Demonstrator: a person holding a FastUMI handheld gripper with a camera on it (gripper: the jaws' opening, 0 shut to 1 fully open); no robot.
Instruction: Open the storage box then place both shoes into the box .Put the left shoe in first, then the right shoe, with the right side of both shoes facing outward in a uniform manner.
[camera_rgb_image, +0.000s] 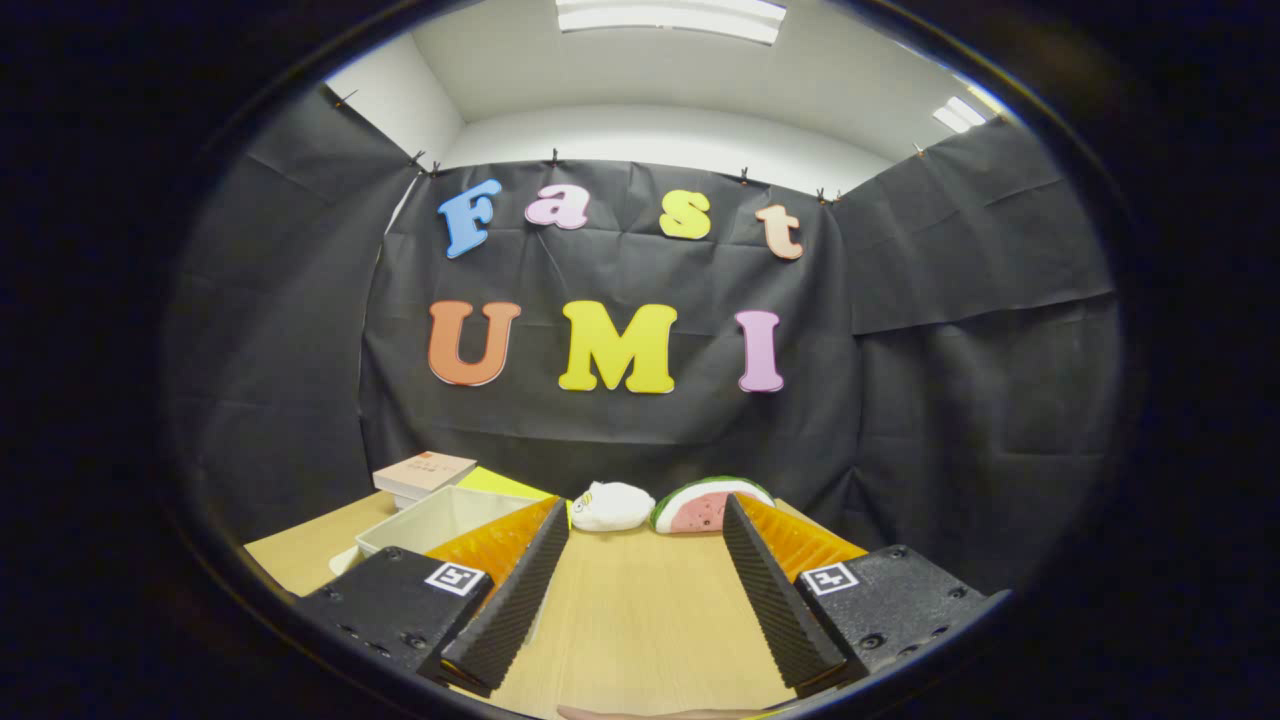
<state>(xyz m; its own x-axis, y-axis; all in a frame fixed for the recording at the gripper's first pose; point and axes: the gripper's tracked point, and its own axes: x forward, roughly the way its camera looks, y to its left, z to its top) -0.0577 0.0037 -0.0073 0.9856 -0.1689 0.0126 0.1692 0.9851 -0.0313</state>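
The storage box (440, 515), a white smooth-walled rectangular tub, sits lower left of centre on the pale wood-grain table (640, 610), partly behind the left finger. The gripper (645, 525) has its ribbed black fingers spread wide, holding nothing. Beyond them lie a white plush shoe (612, 506) and a watermelon-slice shoe (705, 505).

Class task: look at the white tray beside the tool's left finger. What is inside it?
The white tray shows only bare inner wall; its floor is hidden by its rim and the open tool's finger.
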